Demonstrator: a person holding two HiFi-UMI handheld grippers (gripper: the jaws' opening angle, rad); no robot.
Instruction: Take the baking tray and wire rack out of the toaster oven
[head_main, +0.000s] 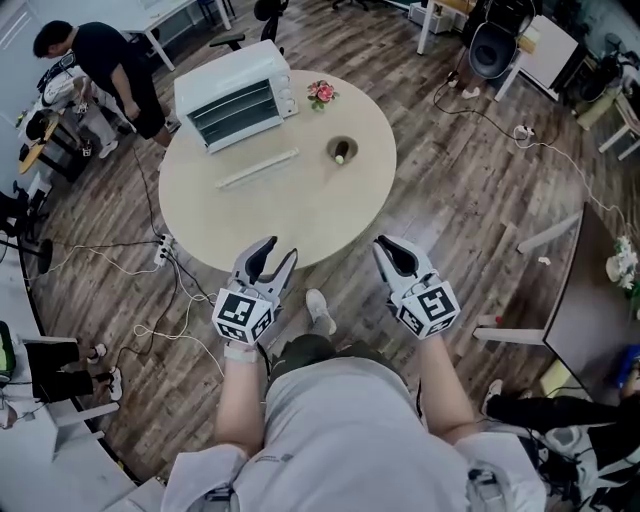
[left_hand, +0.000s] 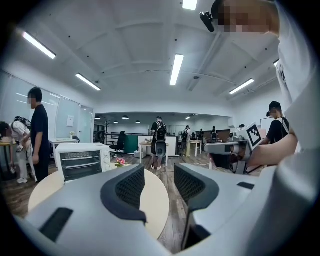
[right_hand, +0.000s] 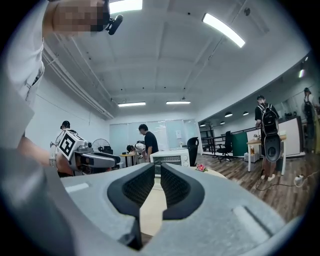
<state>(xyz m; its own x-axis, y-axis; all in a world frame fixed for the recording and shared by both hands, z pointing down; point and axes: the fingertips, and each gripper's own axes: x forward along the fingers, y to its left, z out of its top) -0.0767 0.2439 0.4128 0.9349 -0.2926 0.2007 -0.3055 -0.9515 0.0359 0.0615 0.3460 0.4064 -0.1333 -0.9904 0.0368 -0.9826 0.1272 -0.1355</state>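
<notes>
The white toaster oven (head_main: 235, 95) stands at the far left of the round beige table (head_main: 290, 215). Shelf lines show in its front, so the rack and tray sit inside, hard to tell apart. The oven also appears in the left gripper view (left_hand: 82, 161) and the right gripper view (right_hand: 172, 159). A white bar (head_main: 258, 168) lies parallel to the oven front; whether it belongs to a lowered glass door is unclear. My left gripper (head_main: 272, 258) (left_hand: 159, 185) hovers at the near table edge, open and empty. My right gripper (head_main: 392, 255) (right_hand: 157, 182) is beside it, jaws almost together, holding nothing.
A small pink flower (head_main: 321, 93) stands right of the oven, and a round hole (head_main: 342, 150) with a small object sits mid-table. A person (head_main: 110, 65) bends at a desk far left. Cables (head_main: 150, 330) trail on the wood floor. Another dark table (head_main: 590, 300) is at the right.
</notes>
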